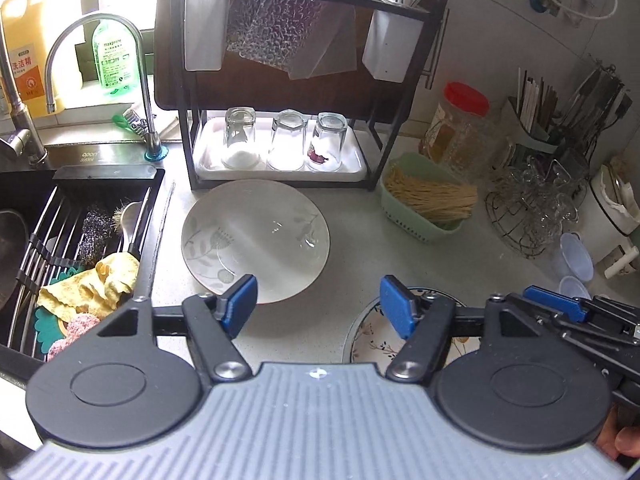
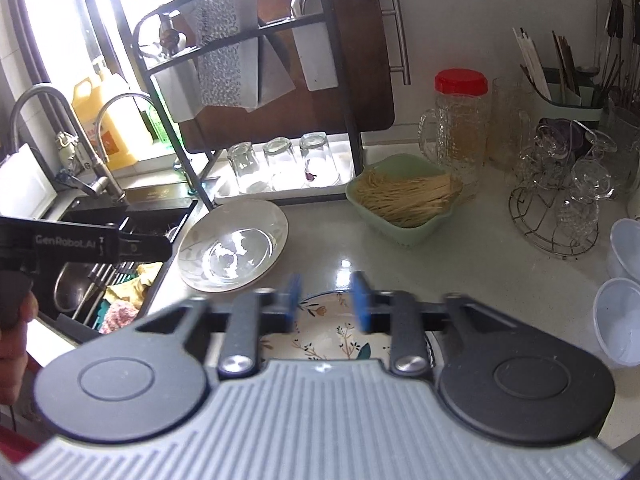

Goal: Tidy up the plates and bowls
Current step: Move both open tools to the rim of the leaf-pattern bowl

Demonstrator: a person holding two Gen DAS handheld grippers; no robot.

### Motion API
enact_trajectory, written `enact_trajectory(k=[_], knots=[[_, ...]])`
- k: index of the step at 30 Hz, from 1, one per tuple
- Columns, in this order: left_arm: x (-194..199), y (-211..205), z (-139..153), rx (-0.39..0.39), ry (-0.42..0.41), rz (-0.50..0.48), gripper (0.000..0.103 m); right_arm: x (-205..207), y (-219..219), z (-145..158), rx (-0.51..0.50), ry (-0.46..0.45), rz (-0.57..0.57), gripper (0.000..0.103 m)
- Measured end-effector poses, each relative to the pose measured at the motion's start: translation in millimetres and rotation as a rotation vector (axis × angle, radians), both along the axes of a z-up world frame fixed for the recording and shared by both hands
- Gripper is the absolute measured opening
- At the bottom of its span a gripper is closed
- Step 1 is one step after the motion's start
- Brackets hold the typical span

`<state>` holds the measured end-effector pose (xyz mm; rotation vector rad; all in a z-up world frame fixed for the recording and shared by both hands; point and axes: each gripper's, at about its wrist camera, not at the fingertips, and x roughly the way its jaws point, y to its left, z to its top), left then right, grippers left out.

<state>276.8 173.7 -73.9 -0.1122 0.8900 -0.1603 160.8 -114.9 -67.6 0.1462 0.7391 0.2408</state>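
Nearby, green noodle basket point(image 1: 424, 200), dish rack point(image 1: 280, 148), sink point(image 1: 80, 216) flanking white bowl point(image 1: 256, 240)

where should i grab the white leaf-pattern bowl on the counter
Take the white bowl by its thin near rim, coming from the front at a downward slant, one of the fingers inside the rim and one outside. It sits upright and too wide to span, and the dish rack stands close behind its far edge, so the near edge, already by the left gripper, looks easiest.
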Motion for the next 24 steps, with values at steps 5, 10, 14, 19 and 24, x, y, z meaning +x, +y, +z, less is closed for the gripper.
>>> enact_trajectory(k=[5,10,14,19,24], knots=[[27.0,6.3,-1.0,0.027,-0.015,0.019,0.088,18.0,5.7,1.1,0.0,0.004,0.009,0.074],[57.3,12.1,-4.5,0.038,0.001,-0.02,0.098,41.2,12.0,-3.8,-0.004,0.023,0.013,0.081],[74.2,23.8,-14.9,-0.003,0.034,-0.017,0.101,57.2,18.8,-8.3,0.02,0.052,0.0,0.095],[93.2,42.2,-28.6,-0.002,0.047,-0.014,0.101,73.9,24.7,-19.1,0.023,0.1,-0.047,0.103],[115.2,60.7,-44.9,-0.012,0.091,-0.016,0.101,89.1,31.8,-27.0,0.033,0.132,-0.092,0.103]])
